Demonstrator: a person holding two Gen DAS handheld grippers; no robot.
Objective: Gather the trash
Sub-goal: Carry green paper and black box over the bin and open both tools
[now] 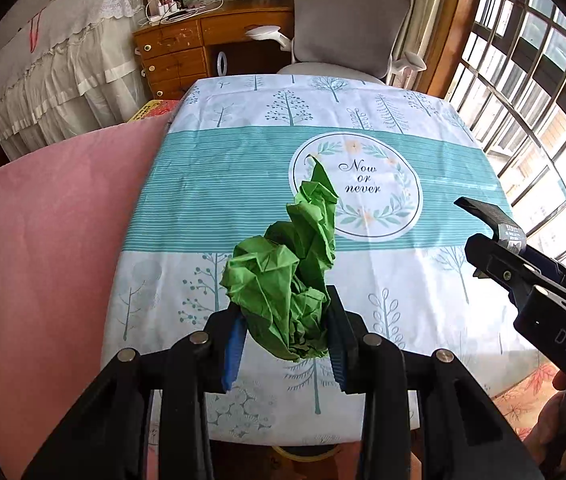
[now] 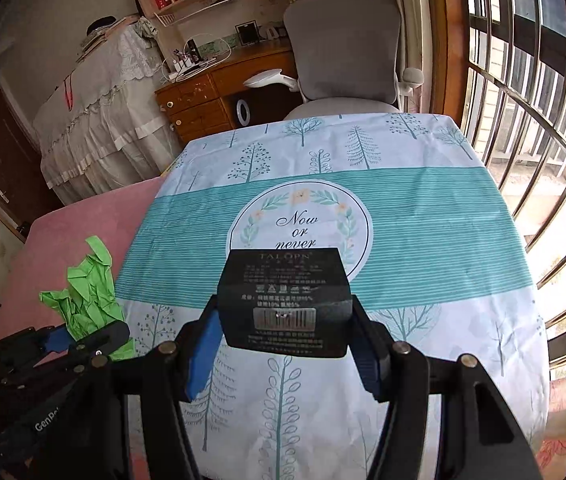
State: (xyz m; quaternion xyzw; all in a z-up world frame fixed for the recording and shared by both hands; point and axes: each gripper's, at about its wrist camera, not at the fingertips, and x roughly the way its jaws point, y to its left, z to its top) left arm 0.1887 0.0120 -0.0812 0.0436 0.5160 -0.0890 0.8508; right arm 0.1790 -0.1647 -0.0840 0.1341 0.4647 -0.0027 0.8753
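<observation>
A crumpled green paper point(image 1: 287, 276) is clamped in my left gripper point(image 1: 285, 344), held above the tree-patterned tablecloth point(image 1: 211, 184). The same green paper point(image 2: 87, 292) shows at the left of the right wrist view, with the left gripper point(image 2: 87, 340) shut on it. My right gripper point(image 2: 283, 344) is shut on a black box point(image 2: 285, 300) with a barcode label, lifted over the tablecloth point(image 2: 423, 240). In the left wrist view that black box point(image 1: 491, 220) sticks out at the right from the right gripper point(image 1: 499, 264).
A grey office chair point(image 1: 347, 20) stands behind the table's far edge, in front of a wooden desk point(image 1: 179, 48). A pink cloth surface point(image 1: 51, 220) lies left of the table. A barred window point(image 1: 543, 100) runs along the right. A hand point(image 1: 555, 420) holds the right gripper.
</observation>
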